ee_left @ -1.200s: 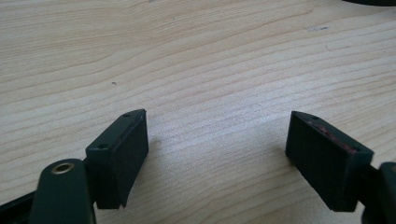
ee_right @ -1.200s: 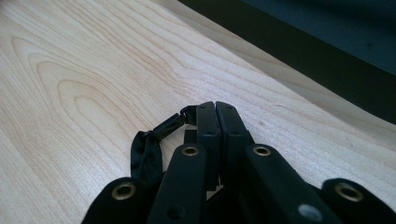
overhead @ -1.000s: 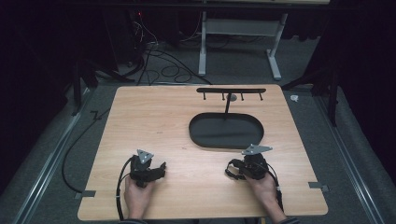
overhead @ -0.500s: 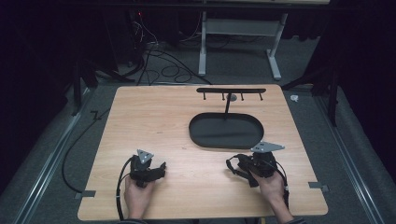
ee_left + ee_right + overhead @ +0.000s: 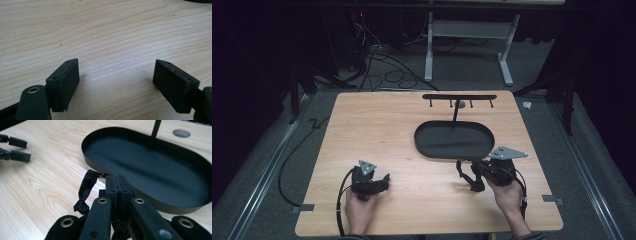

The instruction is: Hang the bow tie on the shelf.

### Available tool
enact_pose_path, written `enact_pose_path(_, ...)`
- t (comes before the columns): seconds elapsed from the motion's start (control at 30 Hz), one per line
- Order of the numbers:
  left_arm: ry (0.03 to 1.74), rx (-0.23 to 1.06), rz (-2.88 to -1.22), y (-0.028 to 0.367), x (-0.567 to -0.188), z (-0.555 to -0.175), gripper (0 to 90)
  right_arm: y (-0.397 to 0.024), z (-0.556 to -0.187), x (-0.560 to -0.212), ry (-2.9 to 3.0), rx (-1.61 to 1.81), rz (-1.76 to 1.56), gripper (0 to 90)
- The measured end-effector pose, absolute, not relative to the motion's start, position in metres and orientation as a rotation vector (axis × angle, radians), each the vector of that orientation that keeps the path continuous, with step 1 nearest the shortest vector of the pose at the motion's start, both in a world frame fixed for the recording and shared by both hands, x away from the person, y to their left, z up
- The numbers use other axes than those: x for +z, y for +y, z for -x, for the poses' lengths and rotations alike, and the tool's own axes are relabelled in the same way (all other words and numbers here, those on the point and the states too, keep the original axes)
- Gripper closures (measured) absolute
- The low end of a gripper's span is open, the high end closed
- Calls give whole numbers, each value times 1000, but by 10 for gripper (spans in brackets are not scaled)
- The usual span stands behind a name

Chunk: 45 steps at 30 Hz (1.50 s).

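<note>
The right gripper (image 5: 465,169) sits just in front of the shallow black oval metal tray (image 5: 422,145), at its near right edge. Its 2 jaws are pressed fully together on one end of a thin, crumpled black fabric strip (image 5: 86,187). The strip curls out beside the jaw tips and hangs free just short of the tray's near wall, clear of the light wooden table (image 5: 377,130). Pinching only an end leaves the rest loose, which I judge would suit draping it over something.

A slim black post (image 5: 455,112) rises from the tray's far side and carries a flat black crossbar with small pegs (image 5: 459,97). The strip most likely belongs on a peg or in the tray; the gripper faces across the tray toward the post, which fits either.

The left gripper (image 5: 384,180) rests on the table well to the left of the tray, on the near side. Its jaws are spread wide with nothing between them, only bare wood. It appears parked out of the way, since 1 gripper can carry so light a strip.
</note>
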<state>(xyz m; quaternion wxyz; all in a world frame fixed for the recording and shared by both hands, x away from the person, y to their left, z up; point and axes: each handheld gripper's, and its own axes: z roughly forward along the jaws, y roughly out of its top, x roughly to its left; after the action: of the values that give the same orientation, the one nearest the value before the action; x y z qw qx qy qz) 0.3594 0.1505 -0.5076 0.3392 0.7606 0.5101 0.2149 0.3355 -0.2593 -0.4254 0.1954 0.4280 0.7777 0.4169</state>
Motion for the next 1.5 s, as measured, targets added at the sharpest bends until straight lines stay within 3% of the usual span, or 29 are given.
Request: enact_pose_path(1.5, 1328, 560, -1981, 150, -508, -359, 216, -273, -362, -382, 2062, 1221, -1189, 900)
